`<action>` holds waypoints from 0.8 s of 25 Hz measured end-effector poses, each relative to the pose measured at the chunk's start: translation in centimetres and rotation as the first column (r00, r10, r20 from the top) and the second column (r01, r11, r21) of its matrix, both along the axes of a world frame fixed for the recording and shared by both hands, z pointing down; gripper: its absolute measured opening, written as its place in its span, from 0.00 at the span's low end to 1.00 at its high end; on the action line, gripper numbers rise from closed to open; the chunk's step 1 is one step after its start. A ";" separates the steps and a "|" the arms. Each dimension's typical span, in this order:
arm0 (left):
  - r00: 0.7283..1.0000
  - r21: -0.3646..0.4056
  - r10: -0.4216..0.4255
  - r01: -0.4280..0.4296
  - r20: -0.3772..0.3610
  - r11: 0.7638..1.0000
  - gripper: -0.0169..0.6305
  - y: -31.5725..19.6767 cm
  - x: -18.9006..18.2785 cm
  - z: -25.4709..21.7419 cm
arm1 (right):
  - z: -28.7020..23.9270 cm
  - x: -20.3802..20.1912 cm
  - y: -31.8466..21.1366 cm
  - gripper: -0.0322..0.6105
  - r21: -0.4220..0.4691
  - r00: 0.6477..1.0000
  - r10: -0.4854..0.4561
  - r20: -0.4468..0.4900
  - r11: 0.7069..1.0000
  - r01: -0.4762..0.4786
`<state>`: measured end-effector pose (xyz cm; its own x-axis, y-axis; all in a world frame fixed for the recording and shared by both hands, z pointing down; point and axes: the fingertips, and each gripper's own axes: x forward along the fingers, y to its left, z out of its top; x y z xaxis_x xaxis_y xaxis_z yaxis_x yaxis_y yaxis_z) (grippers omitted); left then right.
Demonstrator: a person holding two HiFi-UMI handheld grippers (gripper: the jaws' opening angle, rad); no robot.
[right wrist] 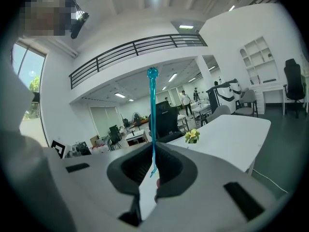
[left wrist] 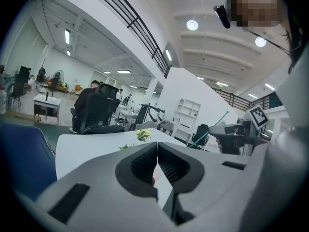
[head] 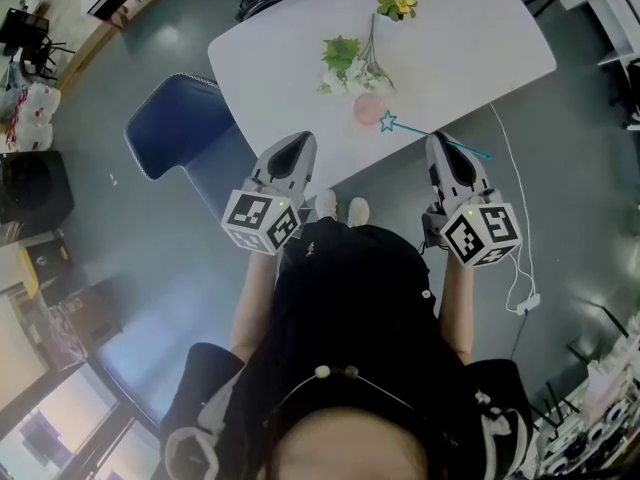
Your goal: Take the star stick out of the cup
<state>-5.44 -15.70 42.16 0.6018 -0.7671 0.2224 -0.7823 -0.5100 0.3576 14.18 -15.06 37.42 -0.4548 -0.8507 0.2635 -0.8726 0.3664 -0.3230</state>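
A teal star stick (head: 432, 135) runs across the table's near edge, its star end just beside the rim of a pink cup (head: 367, 108). My right gripper (head: 438, 143) is shut on the stick's shaft. In the right gripper view the stick (right wrist: 153, 115) rises straight up from the shut gripper (right wrist: 153, 152), ending in a round knob. My left gripper (head: 298, 146) hovers at the table's near edge, left of the cup, shut with nothing in it; in its own view the gripper (left wrist: 157, 152) has its jaws pressed together.
The white table (head: 470, 38) carries a yellow flower sprig (head: 396, 3) and a green plant (head: 342, 54) behind the cup. A blue chair (head: 178, 124) stands left of the table. A white cable (head: 517, 218) hangs off the right side.
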 end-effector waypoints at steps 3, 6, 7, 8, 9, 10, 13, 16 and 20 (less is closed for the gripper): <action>0.999 -0.034 -0.026 0.027 0.030 0.999 0.03 -0.4 -0.2 0.4 | -0.6 -0.2 0.4 0.08 0.017 1.000 -0.003 -0.011 1.000 0.003; 0.999 -0.057 -0.025 0.027 0.042 0.998 0.03 -0.6 -0.2 0.5 | -0.4 -0.2 0.4 0.08 0.017 1.000 -0.001 -0.013 1.000 0.002; 0.999 -0.060 -0.019 0.022 0.045 0.998 0.03 -0.6 -0.2 0.6 | -0.4 -0.2 0.4 0.08 0.016 1.000 -0.001 -0.010 1.000 0.002; 0.999 -0.061 -0.015 0.018 0.049 0.998 0.03 -0.6 -0.1 0.6 | -0.3 -0.2 0.4 0.08 0.014 1.000 -0.002 -0.007 1.000 0.002; 0.999 -0.061 -0.011 0.014 0.051 0.998 0.03 -0.6 0.0 0.6 | -0.2 -0.2 0.4 0.08 0.013 1.000 -0.002 -0.008 1.000 0.002; 0.999 -0.061 -0.009 0.012 0.052 0.998 0.03 -0.6 0.0 0.5 | -0.1 -0.2 0.4 0.08 0.015 1.000 -0.001 -0.014 1.000 0.002; 0.999 -0.061 -0.005 0.008 0.049 0.998 0.03 -0.6 0.0 0.5 | -0.1 -0.4 0.4 0.08 0.019 0.999 -0.001 -0.043 1.000 0.002; 0.999 -0.063 -0.002 0.005 0.048 0.998 0.03 -0.6 0.1 0.5 | -0.2 -0.6 0.4 0.08 0.022 0.998 -0.007 -0.058 1.000 0.009; 0.999 -0.062 -0.002 0.005 0.044 0.998 0.03 -0.8 0.3 0.5 | -0.3 -0.5 0.2 0.08 0.025 0.998 -0.008 -0.054 1.000 0.010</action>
<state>-5.19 -16.48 42.69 0.5877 -0.7528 0.2963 -0.7997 -0.4851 0.3537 13.69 -14.85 37.11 -0.4479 -0.8534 0.2665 -0.8853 0.3817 -0.2657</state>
